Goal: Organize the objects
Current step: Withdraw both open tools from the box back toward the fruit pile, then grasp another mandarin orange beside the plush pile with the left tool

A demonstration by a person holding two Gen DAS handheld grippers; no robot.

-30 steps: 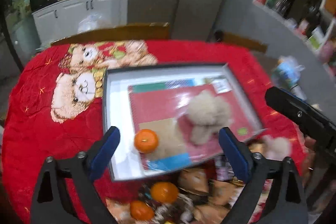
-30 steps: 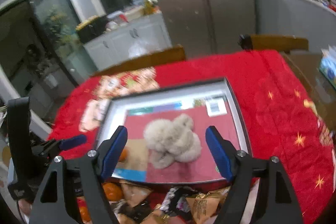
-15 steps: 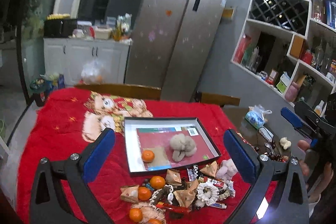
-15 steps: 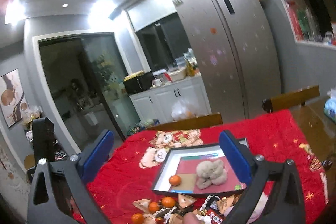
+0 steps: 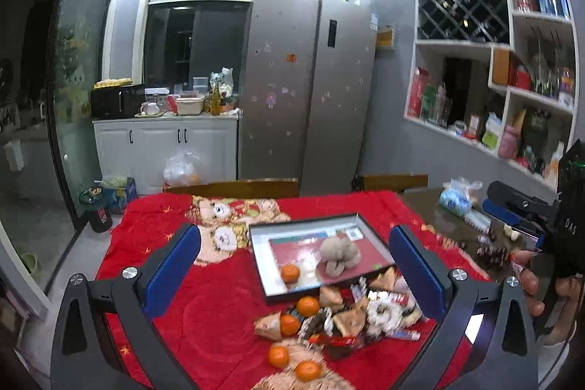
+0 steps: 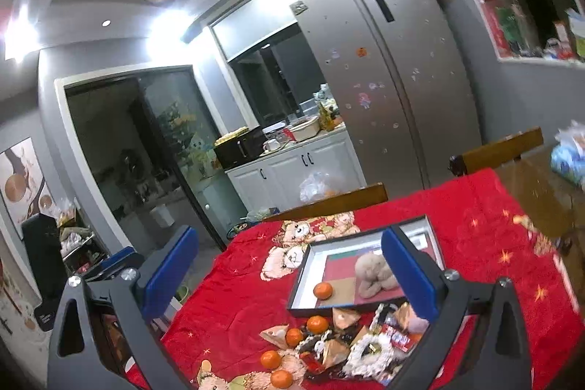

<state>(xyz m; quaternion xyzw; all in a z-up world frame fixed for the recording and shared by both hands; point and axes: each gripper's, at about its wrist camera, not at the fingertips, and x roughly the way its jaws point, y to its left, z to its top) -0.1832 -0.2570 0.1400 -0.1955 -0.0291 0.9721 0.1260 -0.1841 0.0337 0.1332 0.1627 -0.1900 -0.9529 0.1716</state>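
Observation:
A black-rimmed tray (image 5: 272, 296) (image 6: 298, 287) lies on the red bear-print blanket (image 5: 204, 298). Inside it sit a beige plush toy (image 5: 338, 253) (image 6: 373, 275) and one orange (image 5: 290, 273) (image 6: 323, 290). A pile of snack packets (image 5: 351, 315) (image 6: 340, 346) and loose oranges (image 5: 307, 306) (image 6: 317, 324) lies in front of the tray. My left gripper (image 5: 294, 231) hangs open and empty, high above and well back from the tray. My right gripper (image 6: 289, 232) is likewise open, empty and drawn back; it also shows at the right edge of the left wrist view, held by a hand (image 5: 530, 284).
Two wooden chair backs (image 5: 234, 187) (image 6: 497, 148) stand along the table's far side. A blue-white bag (image 5: 457, 198) and small items lie on the bare brown tabletop at the right. Beyond are a fridge (image 5: 310, 90), white cabinets (image 5: 164, 145) and wall shelves (image 5: 493, 79).
Both grippers have pulled back and risen away from the tray, so it now looks small and far. The right jaws have spread wider. The plush toy and orange stay in the tray.

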